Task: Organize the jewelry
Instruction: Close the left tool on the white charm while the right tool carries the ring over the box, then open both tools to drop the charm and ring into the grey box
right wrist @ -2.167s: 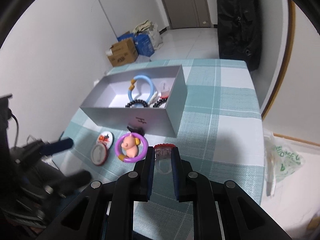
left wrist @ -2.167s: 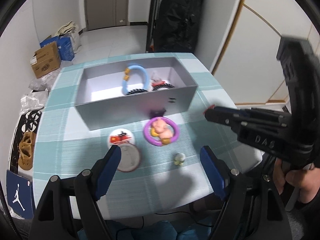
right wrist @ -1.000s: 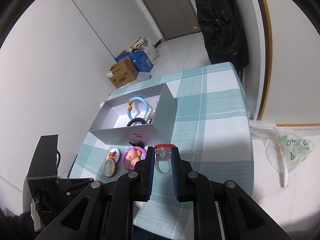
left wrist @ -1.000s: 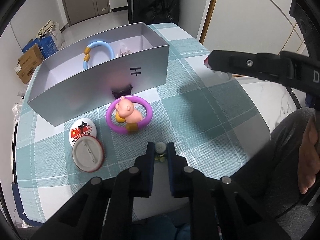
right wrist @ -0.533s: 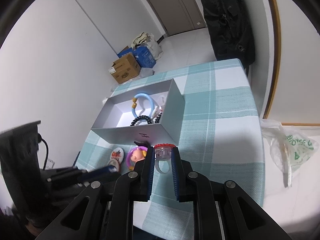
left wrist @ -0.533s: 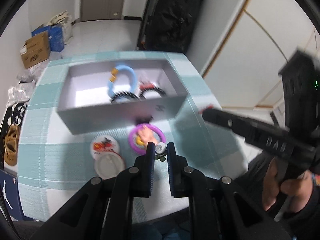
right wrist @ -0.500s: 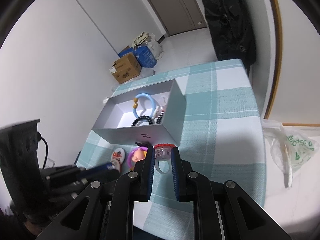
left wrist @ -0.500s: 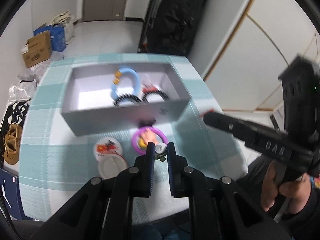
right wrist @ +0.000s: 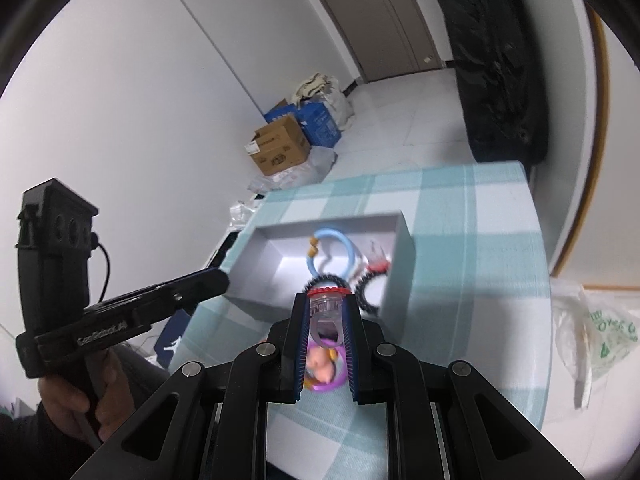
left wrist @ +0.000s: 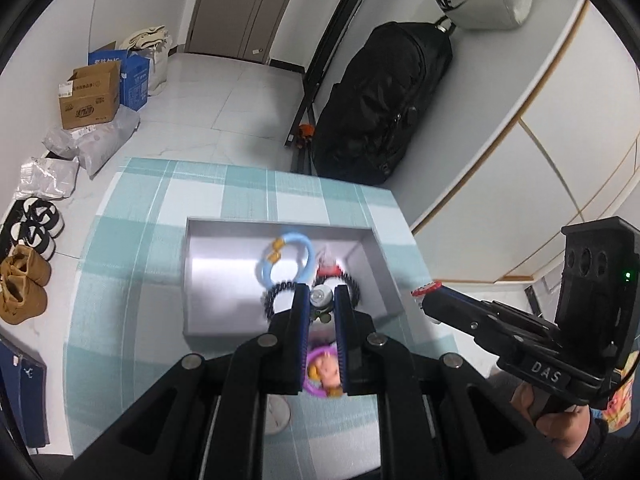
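Observation:
An open grey box (left wrist: 224, 280) (right wrist: 400, 264) sits on the checked tablecloth and holds a blue bracelet (left wrist: 306, 250) (right wrist: 348, 248) and black beaded bracelets (left wrist: 280, 292) (right wrist: 370, 304). My left gripper (left wrist: 322, 300) is shut on a small silver-and-green ring (left wrist: 320, 298), held above the box. My right gripper (right wrist: 326, 308) is shut on a clear ring with a red top (right wrist: 326, 304), held above the box's near wall. A purple ring with a pink pig (left wrist: 324, 372) (right wrist: 320, 364) lies on the cloth in front of the box.
A round badge (left wrist: 278, 414) lies near the table's front edge. A black bag (left wrist: 380, 100) leans by the far wall. Cardboard boxes (left wrist: 90, 96) and shoes (left wrist: 24, 280) stand on the floor at left. A plastic bag (right wrist: 592, 340) lies on the floor right of the table.
Both grippers have lifted with their rings and moved forward over the box. The left one picked its small ring off the cloth earlier.

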Demonstrator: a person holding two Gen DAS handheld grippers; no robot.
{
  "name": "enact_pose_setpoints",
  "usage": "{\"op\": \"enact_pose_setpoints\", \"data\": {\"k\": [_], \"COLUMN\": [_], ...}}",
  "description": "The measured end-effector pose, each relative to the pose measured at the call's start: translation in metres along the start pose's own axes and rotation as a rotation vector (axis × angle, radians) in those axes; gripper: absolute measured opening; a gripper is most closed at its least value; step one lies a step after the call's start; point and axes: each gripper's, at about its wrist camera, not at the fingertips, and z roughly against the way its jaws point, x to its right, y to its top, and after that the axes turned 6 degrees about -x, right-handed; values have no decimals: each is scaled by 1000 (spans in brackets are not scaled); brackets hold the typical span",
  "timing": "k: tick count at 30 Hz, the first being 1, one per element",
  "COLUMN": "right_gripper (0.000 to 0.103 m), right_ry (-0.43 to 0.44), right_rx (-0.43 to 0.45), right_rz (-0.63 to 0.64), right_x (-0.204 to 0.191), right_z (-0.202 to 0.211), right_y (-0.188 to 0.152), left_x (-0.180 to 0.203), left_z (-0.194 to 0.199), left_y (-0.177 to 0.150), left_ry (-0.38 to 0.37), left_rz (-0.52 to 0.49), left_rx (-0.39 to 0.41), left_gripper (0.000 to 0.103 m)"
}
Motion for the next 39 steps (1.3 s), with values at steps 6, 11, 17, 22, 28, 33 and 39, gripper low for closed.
{"op": "enact_pose_setpoints", "data": {"k": [6, 11, 17, 22, 28, 33, 39], "right_gripper": [15, 15, 15, 15, 15, 16, 20], "right_ry": [27, 38, 49, 65, 51, 55, 65], "right_rx": [-7, -45, -83, -98, -121, -133, -142], "right_rz": [24, 36, 28, 20, 28, 12, 17], "right_x": [-4, -1, 8, 14, 18, 23, 21], "right_z": [-13, -31, -51, -63, -74, -78, -79], "right_y": [25, 38, 45, 47, 46, 43, 44], "left_x": [-7, -12, -19, -16, -22, -23, -26], "left_z": [-10, -22, -36, -41, -45, -48, -50], "left_y": [14, 22, 28, 30, 32, 30, 33], "left_ry": [3, 2, -14, -14, -4, 9, -28], "left_rz": [18, 40, 64, 58, 77, 62, 93], "left_rx": [-6, -25, -74, -96, -110, -115, -118], "left_gripper": [8, 8, 8, 8, 8, 8, 8]}}
